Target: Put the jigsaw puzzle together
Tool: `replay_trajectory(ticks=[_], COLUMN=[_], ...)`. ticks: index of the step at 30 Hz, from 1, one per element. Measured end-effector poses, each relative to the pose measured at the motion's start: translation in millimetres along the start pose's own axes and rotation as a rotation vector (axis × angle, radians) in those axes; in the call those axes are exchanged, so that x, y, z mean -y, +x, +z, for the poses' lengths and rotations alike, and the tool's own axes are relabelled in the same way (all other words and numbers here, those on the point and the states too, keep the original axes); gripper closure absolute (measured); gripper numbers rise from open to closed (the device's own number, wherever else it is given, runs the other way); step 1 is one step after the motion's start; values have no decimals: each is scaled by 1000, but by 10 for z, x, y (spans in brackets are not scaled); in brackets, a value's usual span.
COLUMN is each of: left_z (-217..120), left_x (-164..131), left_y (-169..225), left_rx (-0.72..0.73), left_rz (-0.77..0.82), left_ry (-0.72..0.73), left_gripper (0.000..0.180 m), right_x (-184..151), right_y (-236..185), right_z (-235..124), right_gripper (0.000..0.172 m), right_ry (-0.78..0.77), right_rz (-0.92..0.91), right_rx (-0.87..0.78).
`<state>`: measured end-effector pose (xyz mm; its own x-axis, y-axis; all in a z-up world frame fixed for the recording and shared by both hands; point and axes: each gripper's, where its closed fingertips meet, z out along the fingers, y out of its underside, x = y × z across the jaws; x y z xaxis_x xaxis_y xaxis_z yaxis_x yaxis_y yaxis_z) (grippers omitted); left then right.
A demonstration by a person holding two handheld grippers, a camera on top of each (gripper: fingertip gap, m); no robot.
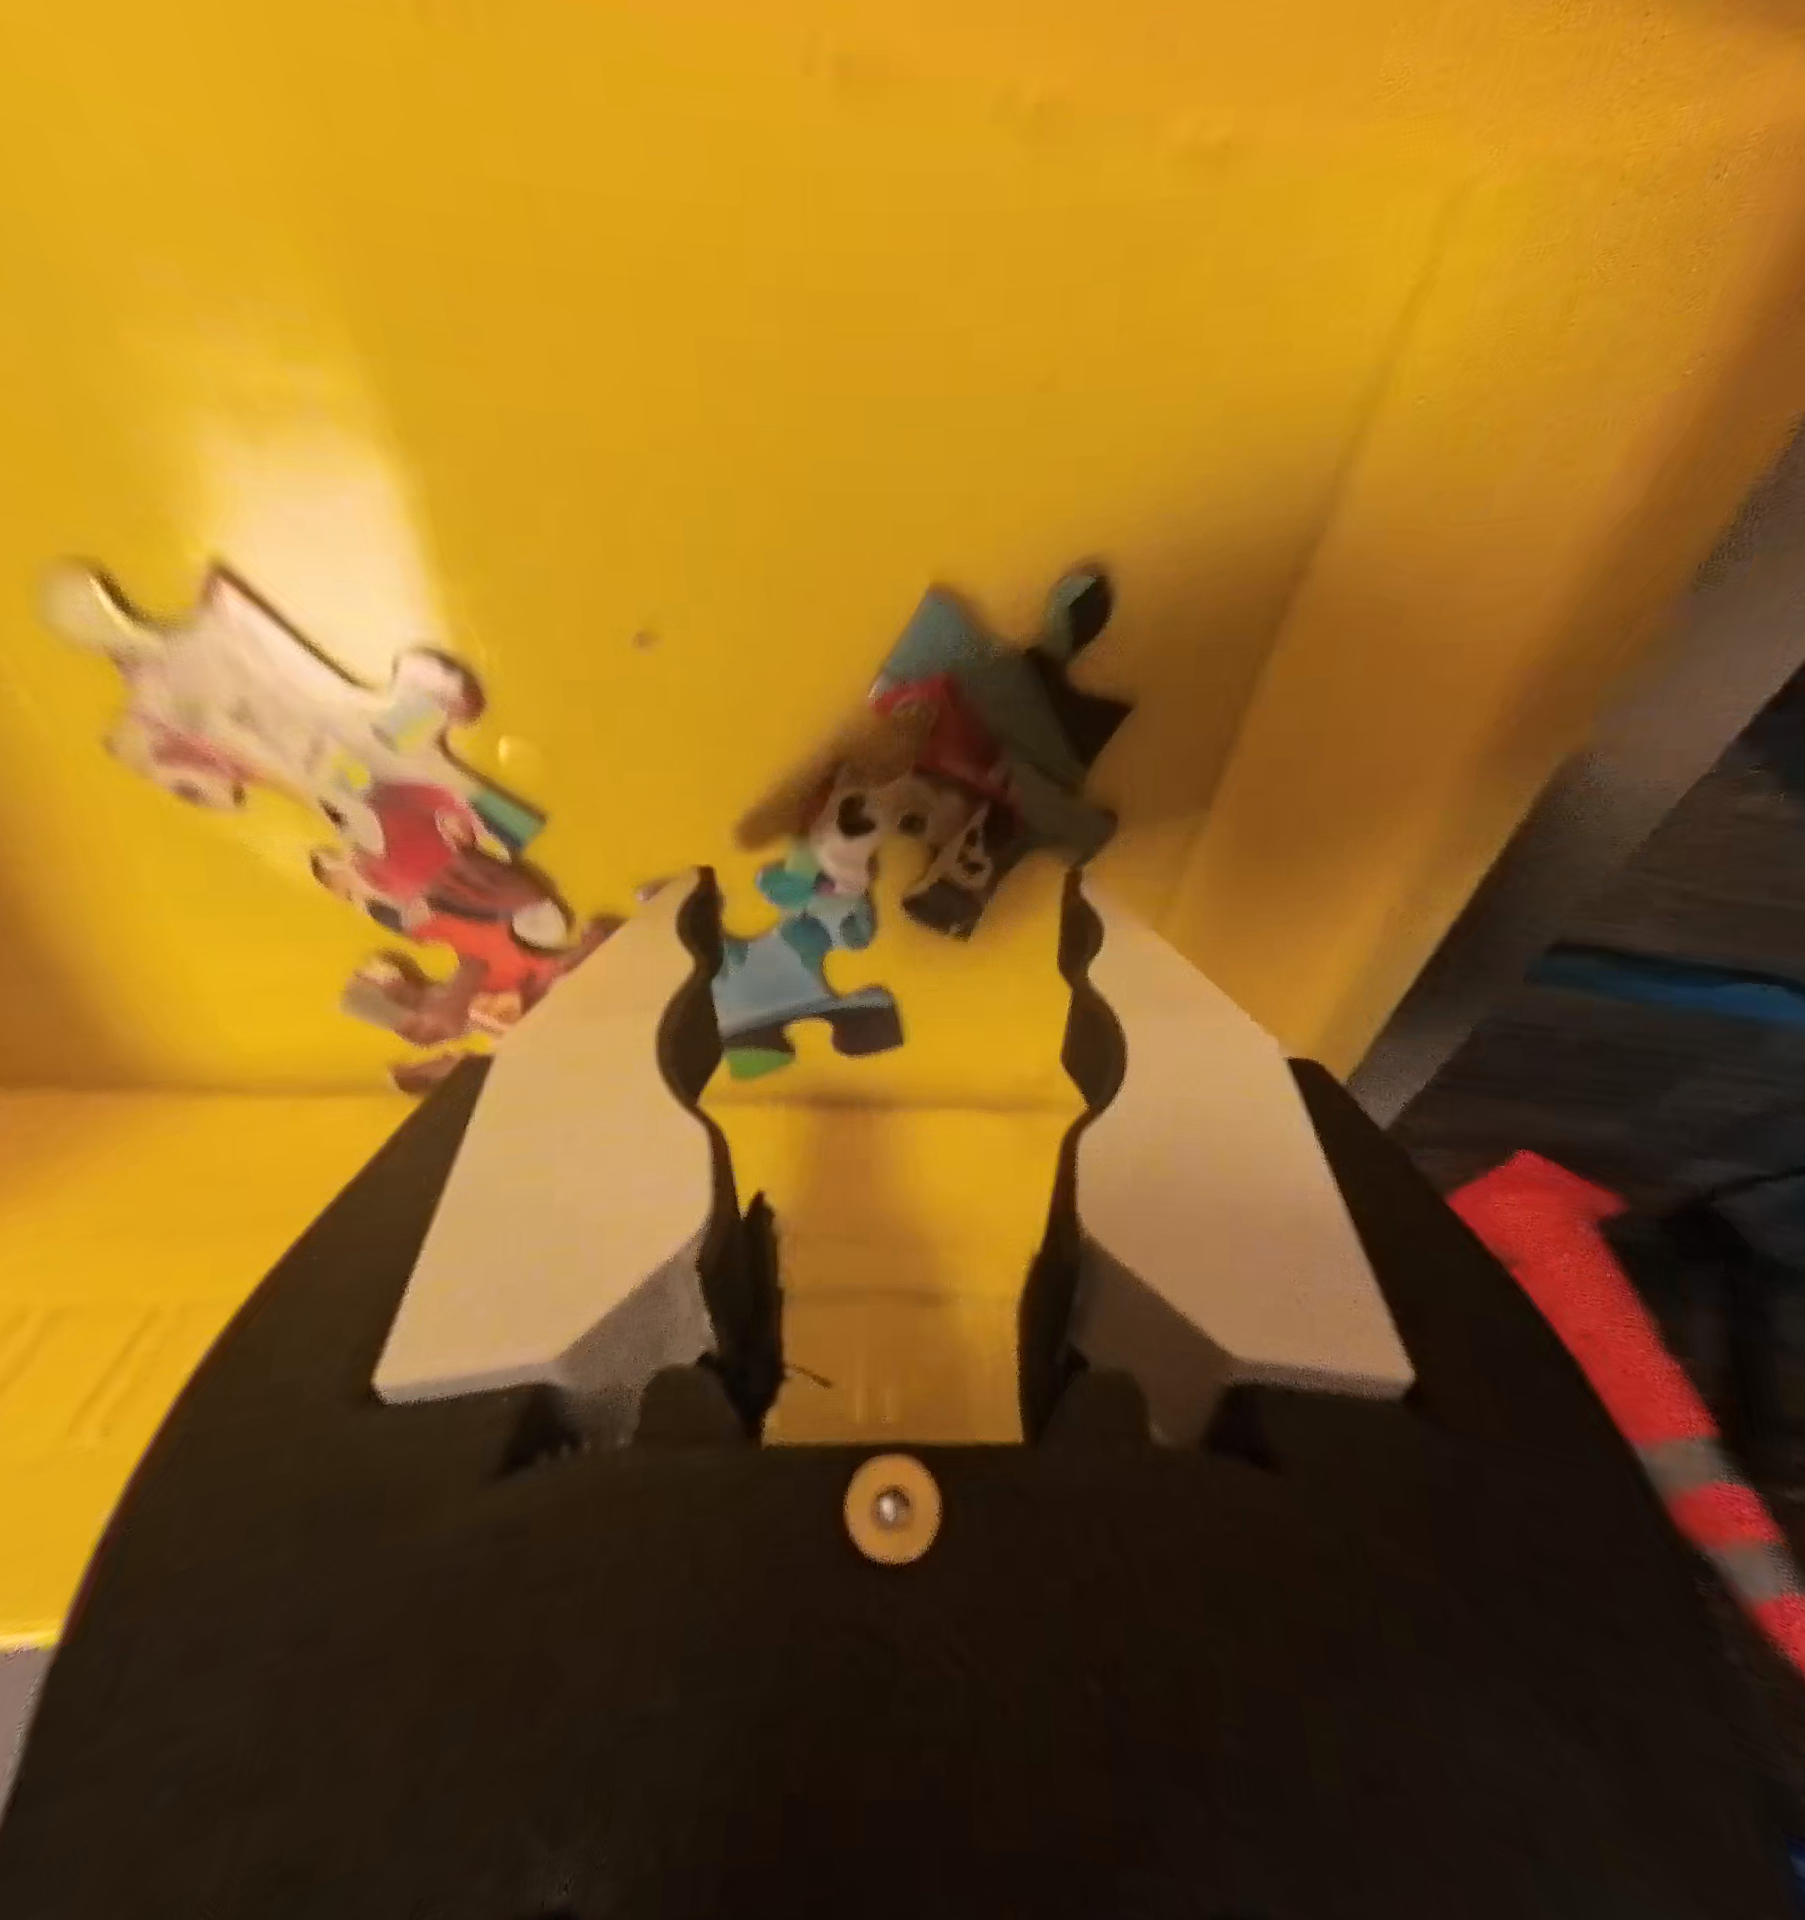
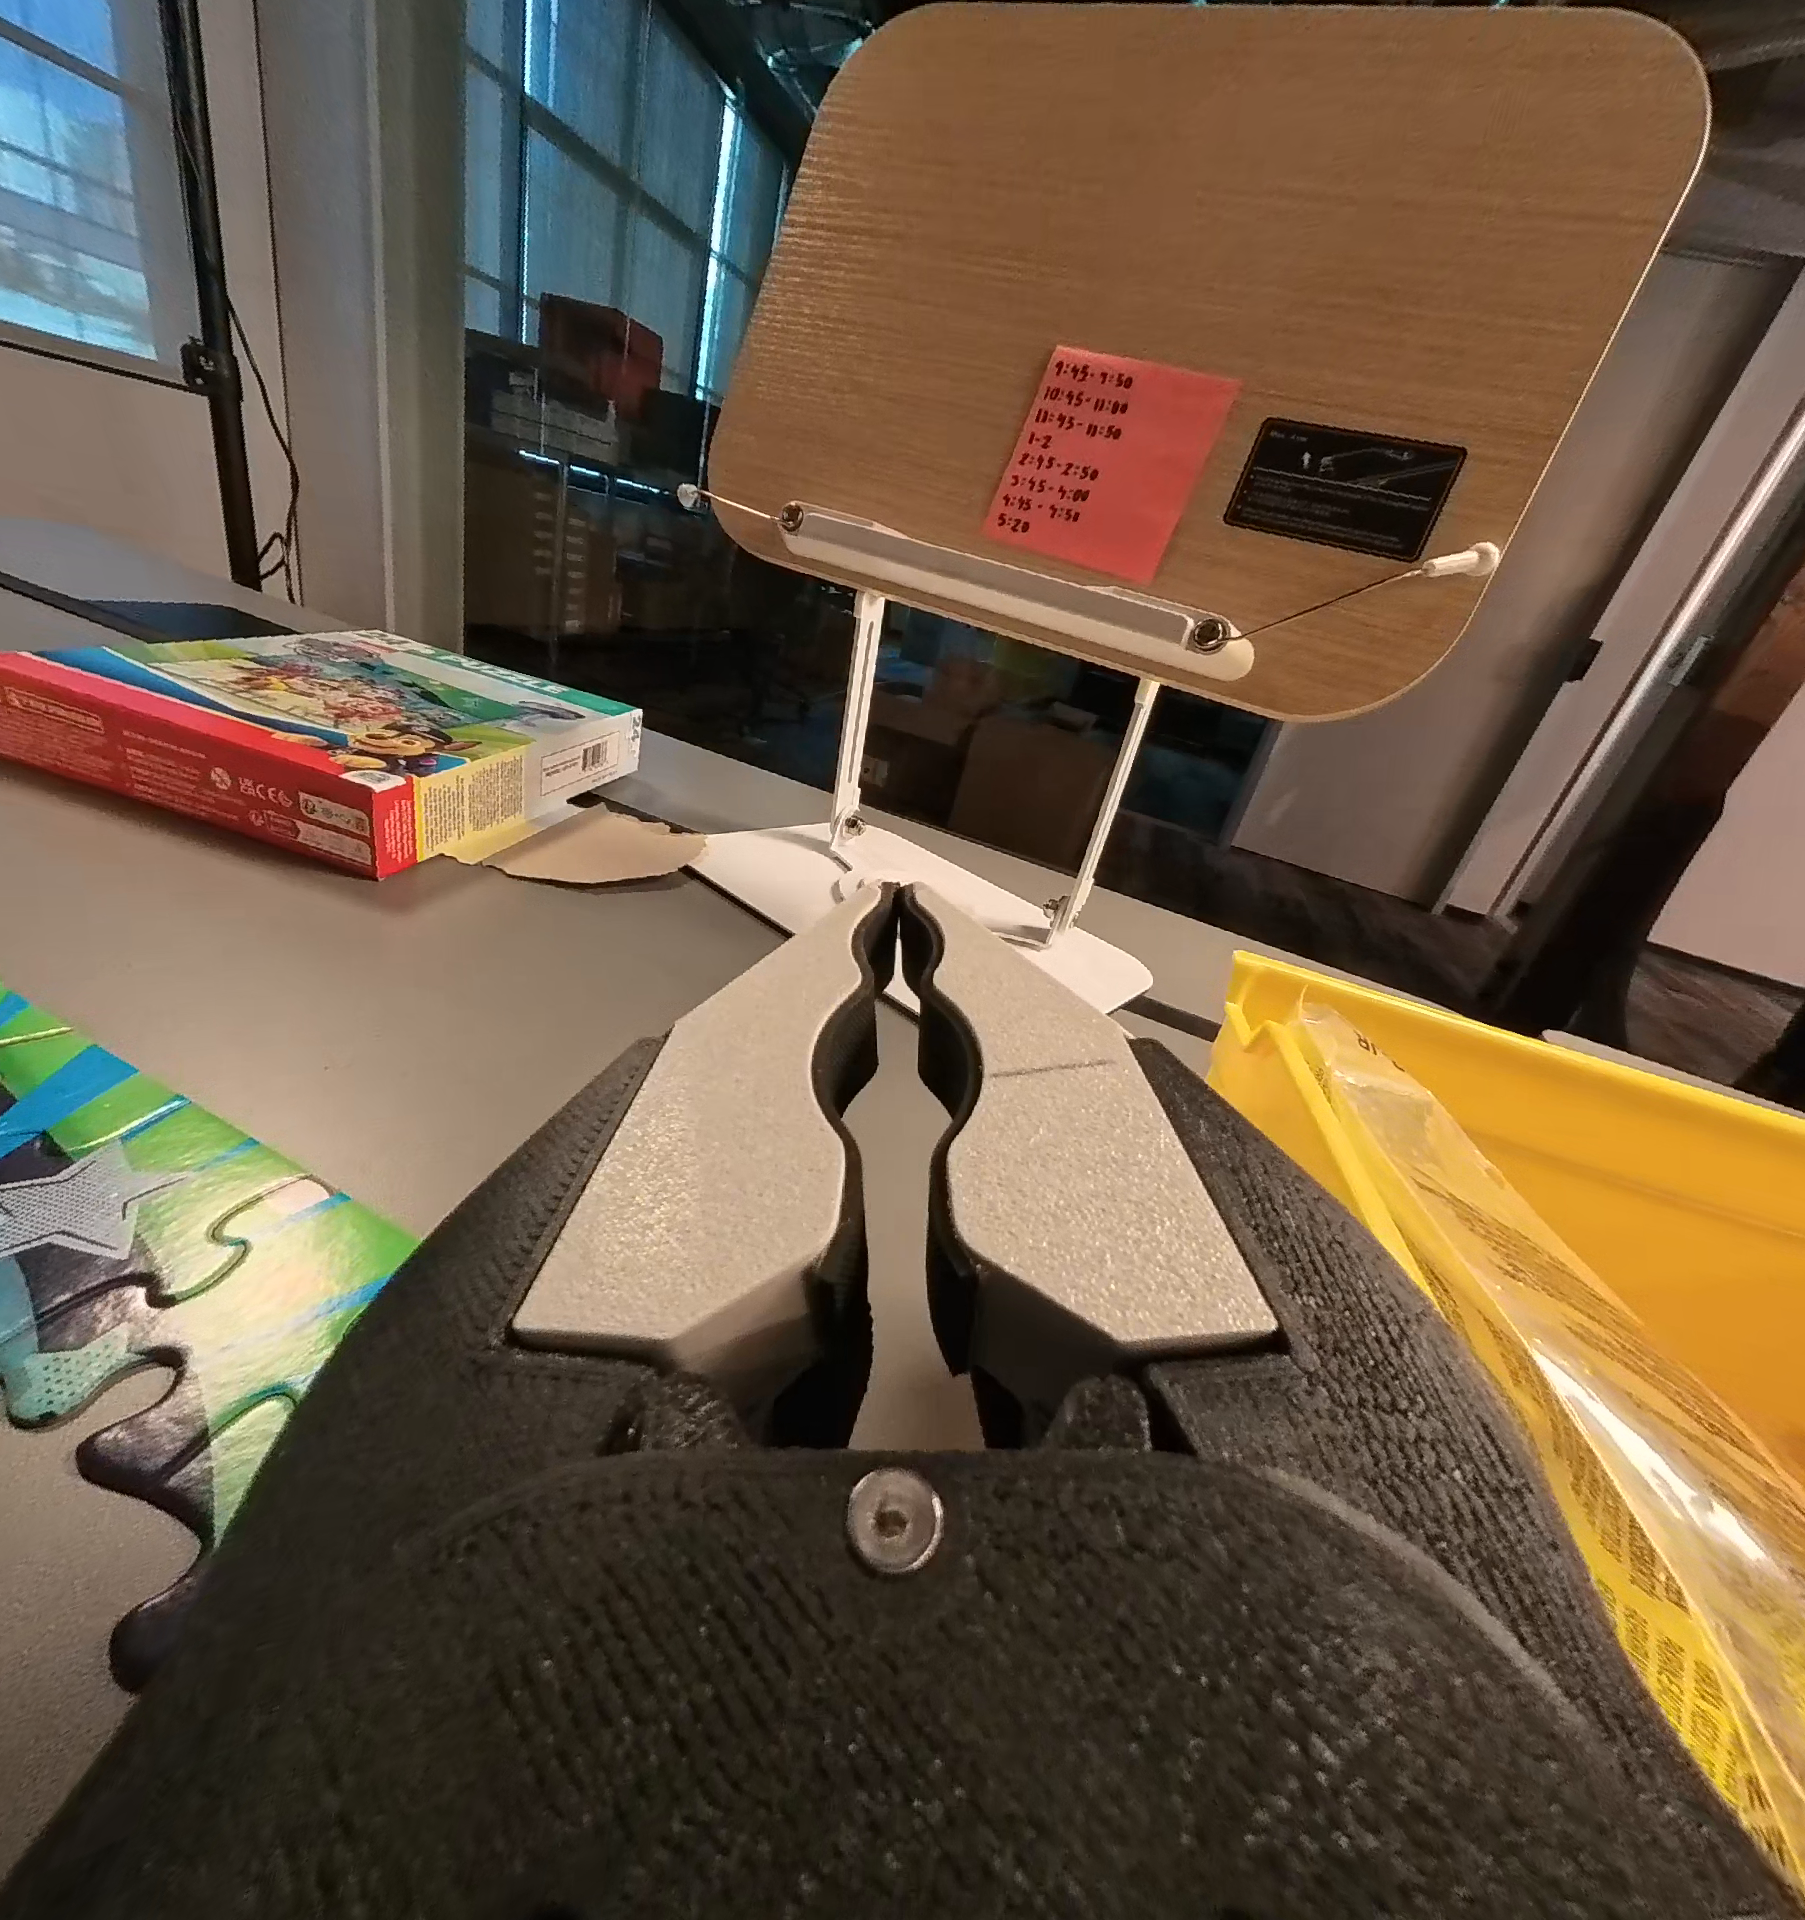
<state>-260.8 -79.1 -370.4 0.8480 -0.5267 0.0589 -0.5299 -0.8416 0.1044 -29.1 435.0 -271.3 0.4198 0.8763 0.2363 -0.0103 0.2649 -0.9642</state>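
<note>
My left gripper (image 1: 890,883) is open and points down into a yellow bin (image 1: 773,364). A blue puzzle piece (image 1: 794,977) lies on the bin's floor between my fingertips, close to the left finger (image 1: 607,1039); the pads do not press on it. A piece with a dog's face (image 1: 939,790) lies just beyond it, against the bin's wall. Another group of pieces in white and red (image 1: 358,790) lies to the left. The view is blurred. My right gripper (image 2: 896,891) is shut with nothing between its pads, above the grey table (image 2: 410,987).
A wooden book stand (image 2: 1189,312) with a pink note (image 2: 1111,457) stands ahead of the right gripper. A puzzle box (image 2: 285,727) lies at the left, joined puzzle pieces (image 2: 98,1195) at the near left. The yellow bin (image 2: 1656,1164) with a plastic bag (image 2: 1500,1351) is at the right. The gap from one gripper's tips to the other's is roughly 55 cm.
</note>
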Motion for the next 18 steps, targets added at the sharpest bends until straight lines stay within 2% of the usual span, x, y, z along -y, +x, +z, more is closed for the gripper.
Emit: replay_trajectory(ticks=[3, 6, 10, 15, 18], left_z=[0, 15, 95, 104, 106], left_x=[119, 206, 194, 195, 186], left_y=[74, 139, 182, 122, 164], left_rx=[35, 35, 31, 104, 97], left_rz=[128, 219, 250, 281, 285], left_ry=[12, 40, 16, 9, 31], left_gripper=[113, 122, 118, 129, 138], right_x=[-2, -2, -2, -4, -4], right_y=[-3, -5, -6, -13, -15], right_z=[3, 2, 2, 4, 4], right_gripper=[172, 172, 172, 172, 172], right_ry=[-1, -1, 0, -1, 0], right_rz=[-1, -2, -1, -3, -4], right_rx=[2, 4, 5, 9, 10])
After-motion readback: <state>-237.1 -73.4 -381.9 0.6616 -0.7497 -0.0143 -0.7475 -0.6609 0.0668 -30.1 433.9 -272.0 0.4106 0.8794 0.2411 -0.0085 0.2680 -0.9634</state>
